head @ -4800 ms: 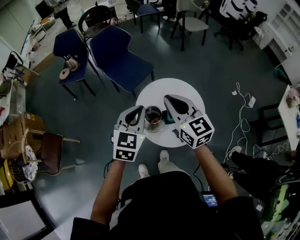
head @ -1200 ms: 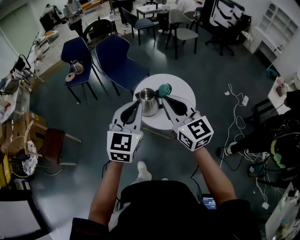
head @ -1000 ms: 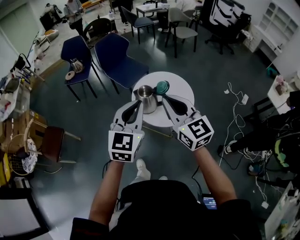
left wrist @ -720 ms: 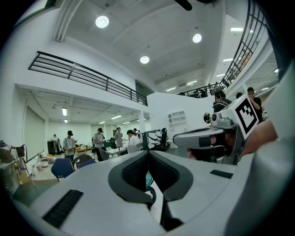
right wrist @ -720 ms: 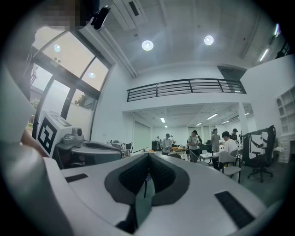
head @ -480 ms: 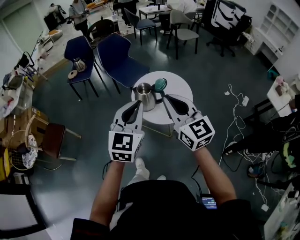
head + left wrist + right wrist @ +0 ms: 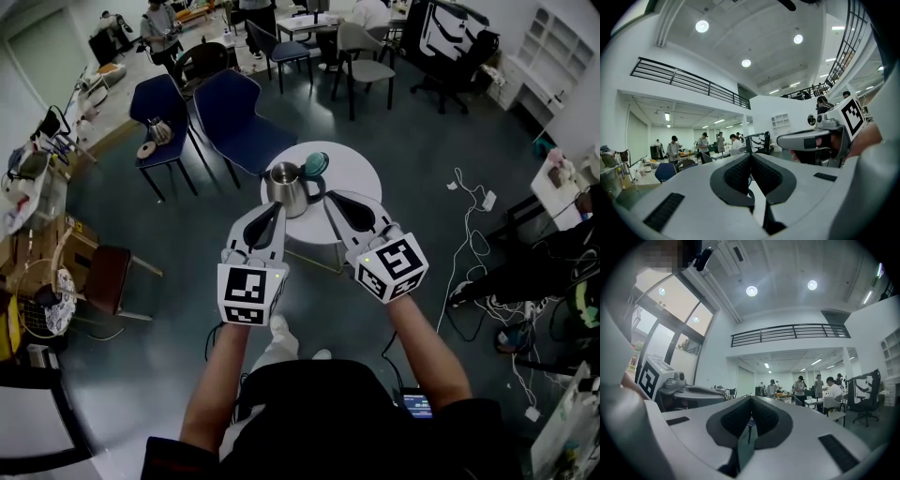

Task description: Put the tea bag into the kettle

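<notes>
The steel kettle (image 7: pixel 284 187) stands open-topped on the small round white table (image 7: pixel 352 183), with its green lid (image 7: pixel 316 164) lying just behind it. No tea bag shows in any view. In the head view my left gripper (image 7: pixel 274 215) hangs in front of the kettle, jaws together with nothing between them. My right gripper (image 7: pixel 335 201) is level with it, to the right of the kettle's handle, jaws also together. Both gripper views look out across the room, with the left gripper (image 7: pixel 751 158) and the right gripper (image 7: pixel 751 400) each showing pads closed tip to tip.
Two blue chairs (image 7: pixel 242 117) stand beyond the table; the left one (image 7: pixel 155 127) carries another kettle. Cables (image 7: pixel 473 220) trail over the floor at right. Cluttered boxes (image 7: pixel 37 281) line the left side. People work at desks (image 7: pixel 309 19) at the far end.
The table with kettle and lid has slid up and slightly left in the head view. Both grippers keep their place and stay closed. Earlier the kettle stood right between the grippers.
</notes>
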Available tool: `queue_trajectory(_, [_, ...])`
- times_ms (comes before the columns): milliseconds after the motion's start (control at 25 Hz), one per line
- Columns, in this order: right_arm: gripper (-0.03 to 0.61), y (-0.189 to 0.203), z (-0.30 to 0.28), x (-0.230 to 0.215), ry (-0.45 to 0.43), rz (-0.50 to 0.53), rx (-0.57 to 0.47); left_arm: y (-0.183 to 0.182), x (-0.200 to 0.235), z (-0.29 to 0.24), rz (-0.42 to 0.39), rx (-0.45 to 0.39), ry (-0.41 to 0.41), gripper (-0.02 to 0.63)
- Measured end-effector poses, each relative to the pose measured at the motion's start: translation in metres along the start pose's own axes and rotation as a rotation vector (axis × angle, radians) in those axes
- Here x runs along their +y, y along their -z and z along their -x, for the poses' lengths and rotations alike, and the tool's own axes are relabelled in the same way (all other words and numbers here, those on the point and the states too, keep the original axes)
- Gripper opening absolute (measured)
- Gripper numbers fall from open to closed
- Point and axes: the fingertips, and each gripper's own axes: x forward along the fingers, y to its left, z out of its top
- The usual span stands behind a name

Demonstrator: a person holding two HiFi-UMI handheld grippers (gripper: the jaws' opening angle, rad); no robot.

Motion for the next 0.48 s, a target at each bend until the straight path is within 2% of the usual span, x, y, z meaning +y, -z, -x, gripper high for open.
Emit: queue_trajectory(480, [0.018,0.003,0.019,0.018,0.004,0.005,0.009,0.005,-0.015,0.019,-0.004,0.007,0.015,0.015])
